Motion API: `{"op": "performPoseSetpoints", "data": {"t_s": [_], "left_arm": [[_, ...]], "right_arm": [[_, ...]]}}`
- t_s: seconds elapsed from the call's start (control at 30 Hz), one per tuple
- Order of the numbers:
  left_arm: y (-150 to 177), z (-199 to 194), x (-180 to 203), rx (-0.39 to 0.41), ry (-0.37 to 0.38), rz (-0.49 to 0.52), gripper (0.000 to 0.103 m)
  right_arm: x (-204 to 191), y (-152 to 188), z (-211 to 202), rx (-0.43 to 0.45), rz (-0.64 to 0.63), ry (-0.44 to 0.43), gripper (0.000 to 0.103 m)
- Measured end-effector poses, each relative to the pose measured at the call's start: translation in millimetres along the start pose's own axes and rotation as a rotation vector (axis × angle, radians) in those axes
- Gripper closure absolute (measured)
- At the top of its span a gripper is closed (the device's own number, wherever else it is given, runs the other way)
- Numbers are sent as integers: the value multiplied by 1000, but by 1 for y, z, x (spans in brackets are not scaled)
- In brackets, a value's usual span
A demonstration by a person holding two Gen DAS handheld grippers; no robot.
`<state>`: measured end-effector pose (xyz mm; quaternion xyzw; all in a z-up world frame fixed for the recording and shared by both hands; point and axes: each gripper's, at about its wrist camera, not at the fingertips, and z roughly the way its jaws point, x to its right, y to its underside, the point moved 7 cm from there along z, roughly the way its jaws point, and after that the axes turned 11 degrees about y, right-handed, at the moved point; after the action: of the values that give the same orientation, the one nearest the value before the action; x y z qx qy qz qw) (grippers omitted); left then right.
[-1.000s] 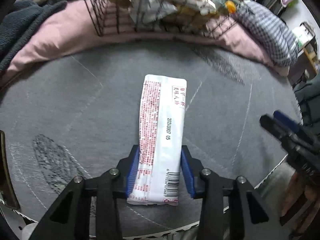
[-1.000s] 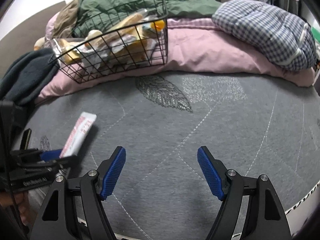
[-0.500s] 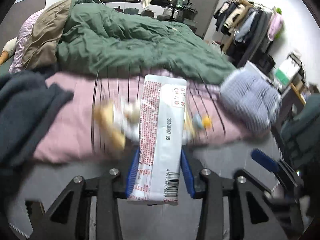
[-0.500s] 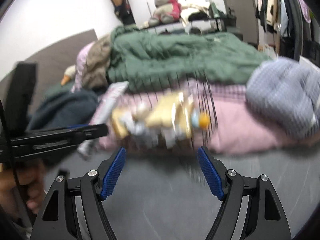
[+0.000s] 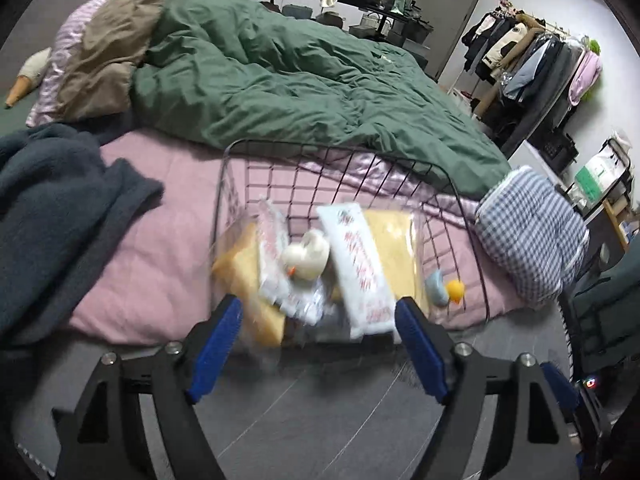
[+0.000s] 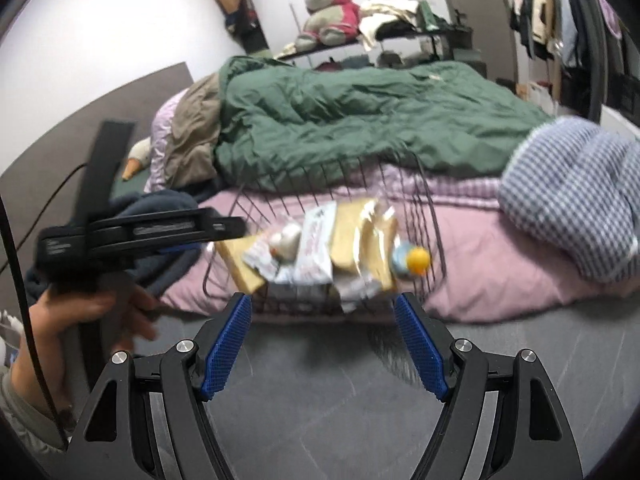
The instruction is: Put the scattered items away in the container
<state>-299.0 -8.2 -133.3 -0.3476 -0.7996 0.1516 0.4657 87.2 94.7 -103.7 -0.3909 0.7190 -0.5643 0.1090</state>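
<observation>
A black wire basket (image 5: 468, 216) stands on the pink blanket, also in the right wrist view (image 6: 430, 216). It holds yellow packets, a white duck toy (image 5: 306, 258), a small yellow duck (image 5: 454, 290) and the white snack packet (image 5: 358, 268) with red print, lying on top, blurred. The packet also shows in the right wrist view (image 6: 318, 244). My left gripper (image 5: 318, 344) is open and empty, just in front of the basket. My right gripper (image 6: 322, 344) is open and empty, a little back from the basket. The left gripper's body (image 6: 140, 236) shows at left there.
A green duvet (image 5: 300, 72) lies behind the basket. A dark blue blanket (image 5: 52, 208) is at the left and a checked pillow (image 5: 532, 236) at the right. The grey mat (image 5: 320, 412) lies below both grippers. A clothes rack (image 5: 532, 52) stands at far right.
My left gripper carried the white packet up from the grey mat to the basket, opened and let it go. The packet now lies in the basket. My right gripper rose and stayed open.
</observation>
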Motion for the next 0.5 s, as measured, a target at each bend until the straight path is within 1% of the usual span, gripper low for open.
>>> {"op": "performPoseSetpoints", "data": {"t_s": [0.07, 0.17, 0.23, 0.27, 0.33, 0.37, 0.43, 0.5], "left_arm": [[22, -18, 0, -10, -44, 13, 22], [58, -41, -2, -41, -86, 3, 22], [85, -54, -3, -57, -83, -19, 20], [98, -59, -2, -67, -87, -21, 19], [120, -68, 0, -90, -111, -20, 17], [129, -72, 1, -90, -127, -17, 17], [141, -82, 5, -68, -159, -1, 15], [148, -87, 9, -58, -157, 5, 15]], "right_arm": [[4, 14, -9, -22, -8, 30, 26], [10, 33, -31, -41, -29, 82, 26], [12, 42, -45, -52, -31, 117, 24], [13, 46, -53, -56, -30, 134, 21], [15, 54, -67, -67, -21, 151, 18], [15, 58, -73, -74, -20, 162, 18], [14, 63, -83, -85, -26, 183, 17], [10, 66, -88, -99, -40, 178, 17]]}}
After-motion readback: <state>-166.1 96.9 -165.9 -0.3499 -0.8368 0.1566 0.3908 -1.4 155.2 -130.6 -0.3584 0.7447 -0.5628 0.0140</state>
